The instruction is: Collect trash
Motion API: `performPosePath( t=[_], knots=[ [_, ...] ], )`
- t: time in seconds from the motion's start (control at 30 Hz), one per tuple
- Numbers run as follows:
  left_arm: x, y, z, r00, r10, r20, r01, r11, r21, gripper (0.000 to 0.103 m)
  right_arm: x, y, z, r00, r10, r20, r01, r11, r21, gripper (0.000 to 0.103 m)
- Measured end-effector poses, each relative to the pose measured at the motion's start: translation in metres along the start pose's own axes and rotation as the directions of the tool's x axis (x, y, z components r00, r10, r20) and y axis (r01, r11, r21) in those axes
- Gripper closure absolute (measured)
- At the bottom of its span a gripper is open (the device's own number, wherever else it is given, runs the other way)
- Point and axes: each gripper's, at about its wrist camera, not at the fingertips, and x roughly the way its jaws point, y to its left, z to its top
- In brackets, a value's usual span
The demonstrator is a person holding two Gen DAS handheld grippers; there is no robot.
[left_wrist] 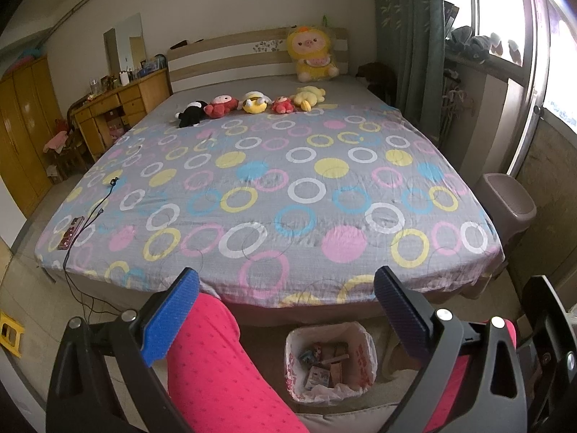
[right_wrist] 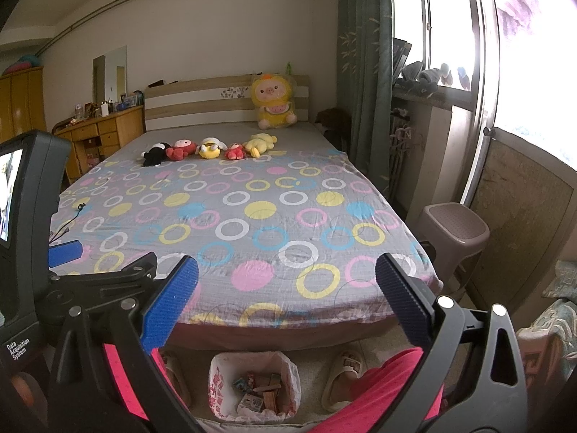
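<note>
A small bin lined with a white and red plastic bag (left_wrist: pixel 330 361) (right_wrist: pixel 254 384) stands on the floor at the foot of the bed, between a person's legs in pink trousers (left_wrist: pixel 216 368). Several small boxes and wrappers (left_wrist: pixel 324 366) (right_wrist: pixel 261 393) lie inside it. My left gripper (left_wrist: pixel 286 312) is open above the knees, with nothing between its blue pads. My right gripper (right_wrist: pixel 286 305) is open too and holds nothing. The left gripper's body (right_wrist: pixel 32 234) fills the left edge of the right wrist view.
A wide bed with a circle-patterned sheet (left_wrist: pixel 274 187) lies ahead, with a row of plush toys (left_wrist: pixel 252 103) near the headboard. A phone and cable (left_wrist: pixel 72 232) rest at its left corner. A plastic stool (right_wrist: pixel 454 231) stands right of the bed, a wooden desk (left_wrist: pixel 119 108) left. Slippered feet (right_wrist: pixel 342 375) flank the bin.
</note>
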Motion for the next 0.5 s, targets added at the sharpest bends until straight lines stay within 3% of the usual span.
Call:
performPosePath(
  t=[0.5],
  knots=[
    [-0.0031,-0.0001,0.0012,1.000,-0.005,-0.006,0.005,1.000,0.009,0.008,-0.0020,-0.0015,0.0004,1.000,-0.005,0.002,0.005,1.000,0.001,0.007]
  ],
)
